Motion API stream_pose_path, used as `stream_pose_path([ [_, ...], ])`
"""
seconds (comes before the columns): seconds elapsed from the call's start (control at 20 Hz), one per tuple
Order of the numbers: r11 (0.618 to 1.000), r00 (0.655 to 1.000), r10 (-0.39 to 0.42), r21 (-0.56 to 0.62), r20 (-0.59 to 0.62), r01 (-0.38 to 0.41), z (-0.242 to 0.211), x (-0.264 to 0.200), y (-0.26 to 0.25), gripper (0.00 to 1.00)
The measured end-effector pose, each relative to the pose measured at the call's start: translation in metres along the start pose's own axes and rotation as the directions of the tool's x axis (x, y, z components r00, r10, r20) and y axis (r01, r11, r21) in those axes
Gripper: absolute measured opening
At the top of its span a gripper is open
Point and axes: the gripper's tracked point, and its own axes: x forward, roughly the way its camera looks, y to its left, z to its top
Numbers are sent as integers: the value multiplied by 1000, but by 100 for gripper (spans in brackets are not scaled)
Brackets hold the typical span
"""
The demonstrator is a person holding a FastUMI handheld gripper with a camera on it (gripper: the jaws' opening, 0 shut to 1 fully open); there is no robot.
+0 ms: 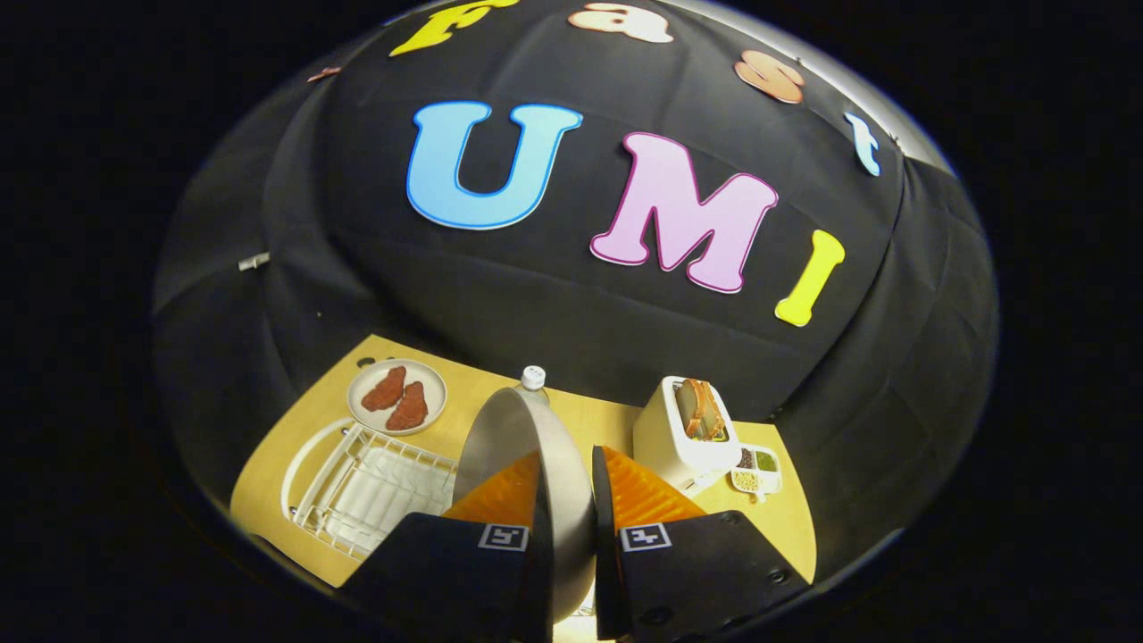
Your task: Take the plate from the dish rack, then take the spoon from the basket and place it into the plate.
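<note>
The gripper (567,500) is clamping the plate (522,473) on edge, both fingers pressing its two faces, so the plate is standing upright between them and rising ahead of the fingertips. The plate is looking like smooth, dull grey metal or glazed ware, round, with a thin pale rim curving up to its top. The finger (504,496) faces are showing a ribbed, ridged texture, and each finger body is carrying a small square black-and-white marker.

To the left, below the lifted plate, the dish rack (371,487) is sitting on the table (268,482): thin white wire bars in a rectangular frame over a white ribbed tray, with a pale curved rim bending around its left side. Beyond the rack, a round pale dish (397,396) is holding two flat, reddish-brown meat-like pieces (397,397). Just behind the plate's top, a bottle (533,378) with a white cap is peeking out.

To the right, a boxy cream toaster (683,438) with rounded corners is holding brown bread slices (701,409) in its slots. Just beside it, on the near right, a small white divided tray (757,469) is holding dark, green and yellowish bits in separate compartments.

The table is showing a smooth, matte yellow-tan wooden-looking top. Black cloth is hanging in folds as the booth's wall behind and around it. The markers' patterns are carrying no readable words, and no brand is legible.
</note>
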Motion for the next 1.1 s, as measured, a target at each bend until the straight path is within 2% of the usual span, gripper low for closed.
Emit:
stream_pose_path([
  [0.25, 986, 994, 108, 129, 13, -109, -16, -54, -49, 22],
  [0.5, 963, 986, 162, 223, -37, -150, -65, -94, -102, 22],
  [0.65, 942, 983, 172, 302, -63, -145, -104, -112, -132, 22],
  [0.85, 915, 980, 139, 398, -145, -71, -186, -122, -168, 22],
  [0.95, 905, 969, 127, 426, -213, -24, -235, -121, -178, 22],
  [1.1, 884, 937, 154, 467, -313, 11, -305, -113, -178, 22],
])
